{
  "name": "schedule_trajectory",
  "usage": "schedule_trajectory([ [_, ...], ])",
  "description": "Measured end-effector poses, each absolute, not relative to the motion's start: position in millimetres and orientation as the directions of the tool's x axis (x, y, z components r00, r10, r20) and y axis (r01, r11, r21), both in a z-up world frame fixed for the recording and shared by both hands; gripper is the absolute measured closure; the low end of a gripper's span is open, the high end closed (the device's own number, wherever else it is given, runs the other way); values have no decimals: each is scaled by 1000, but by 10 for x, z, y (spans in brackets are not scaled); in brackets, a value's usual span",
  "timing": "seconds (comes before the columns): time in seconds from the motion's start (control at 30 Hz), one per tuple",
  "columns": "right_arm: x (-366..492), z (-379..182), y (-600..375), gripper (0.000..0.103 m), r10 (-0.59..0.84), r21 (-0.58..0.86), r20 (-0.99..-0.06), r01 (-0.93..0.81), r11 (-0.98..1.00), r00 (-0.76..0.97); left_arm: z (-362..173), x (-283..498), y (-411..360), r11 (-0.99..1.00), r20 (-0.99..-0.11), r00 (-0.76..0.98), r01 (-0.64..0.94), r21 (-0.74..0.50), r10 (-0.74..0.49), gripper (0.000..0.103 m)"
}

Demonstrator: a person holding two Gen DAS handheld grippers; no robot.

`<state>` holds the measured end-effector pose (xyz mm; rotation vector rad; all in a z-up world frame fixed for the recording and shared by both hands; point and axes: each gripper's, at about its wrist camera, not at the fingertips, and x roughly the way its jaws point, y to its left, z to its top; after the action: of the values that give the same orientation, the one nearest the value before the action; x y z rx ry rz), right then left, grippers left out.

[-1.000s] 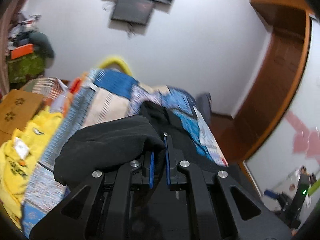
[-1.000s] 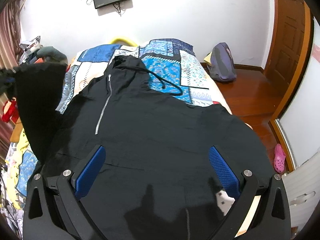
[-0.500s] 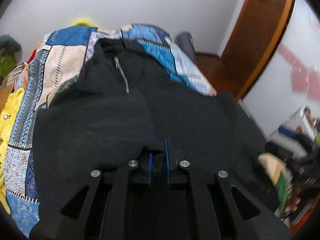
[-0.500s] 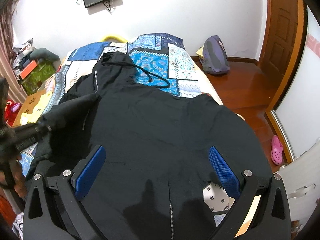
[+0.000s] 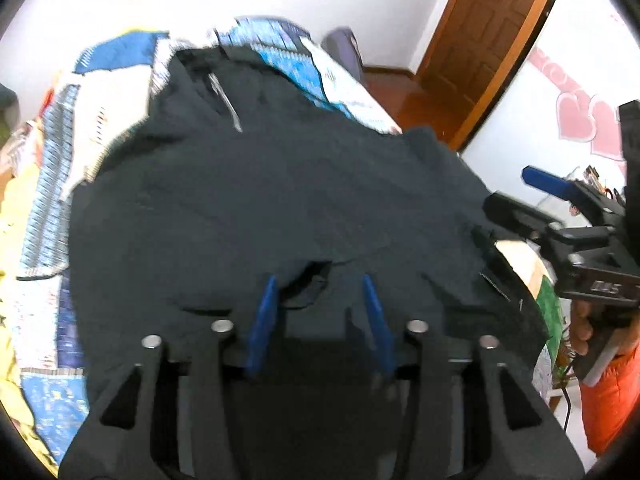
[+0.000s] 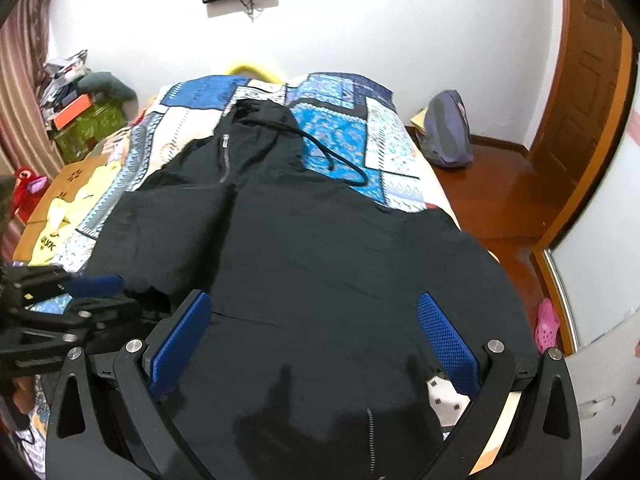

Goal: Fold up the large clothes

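Note:
A black zip hoodie (image 6: 320,240) lies flat on the patchwork bedspread (image 6: 344,120), hood toward the far wall, its drawcord (image 6: 332,156) trailing right. Its left sleeve is folded in over the body (image 5: 280,184). My left gripper (image 5: 320,300) hovers low over that folded cloth. Its jaws are opening, and a loose fold of sleeve lies between the blue pads (image 5: 264,320) without being pressed. From the right wrist view the left gripper (image 6: 96,292) sits at the hoodie's left edge. My right gripper (image 6: 316,320) stands wide open above the hoodie's lower body, holding nothing.
A yellow garment (image 6: 64,216) lies on a cardboard box left of the bed. A grey backpack (image 6: 444,136) sits on the wooden floor to the right, before a brown door (image 6: 580,92). A pink shoe (image 6: 546,324) lies near the wall. An orange sleeve (image 5: 608,392) shows at the right.
My left gripper carried the black sleeve down and across onto the hoodie's body, then its jaws parted and let the cloth go. The right gripper stayed open and in place.

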<state>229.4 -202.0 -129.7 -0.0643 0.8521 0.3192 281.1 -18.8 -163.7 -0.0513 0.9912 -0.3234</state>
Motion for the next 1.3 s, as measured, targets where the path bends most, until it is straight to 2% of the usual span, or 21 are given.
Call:
schedule_trajectory([
  [0.23, 2253, -1171, -1649, 1, 275, 40, -732, -363, 931, 623, -1304, 2574, 414, 984, -752, 635, 142, -112, -177, 44],
  [0.43, 2215, -1196, -1114, 1, 327, 8, -756, -492, 870, 567, -1383, 2413, 1023, 999, -754, 656, 4, -47, -38, 44],
  [0.67, 2200, -1492, -390, 1, 348, -27, -810, -623, 782, 472, -1735, 2278, 1472, 994, -795, 607, -85, -71, -5, 44],
  [0.93, 2363, -2053, 98, 3, 198, -151, -882, -654, 742, 428, -2127, 2207, 1693, 989, -837, 547, -116, -91, -13, 44],
  [1.0, 2420, -2104, 116, 8, 171, -181, -881, -648, 739, 441, -2204, 2197, 1685, 989, -845, 535, -117, -86, -10, 44],
  [1.1, 2431, -2054, 56, 23, 177, -213, -856, -644, 735, 485, -2271, 2191, 1665, 988, -853, 522, -123, -90, -12, 44],
  [1.27, 2460, -1988, 8, 70, 186, -218, -849, -648, 730, 494, -2289, 2215, 1647, 983, -853, 521, -142, -112, -22, 44],
  [1.3, 2467, -1946, -36, 72, 187, -219, -843, -639, 737, 505, -2273, 2222, 1638, 983, -852, 524, -146, -116, -23, 44],
])
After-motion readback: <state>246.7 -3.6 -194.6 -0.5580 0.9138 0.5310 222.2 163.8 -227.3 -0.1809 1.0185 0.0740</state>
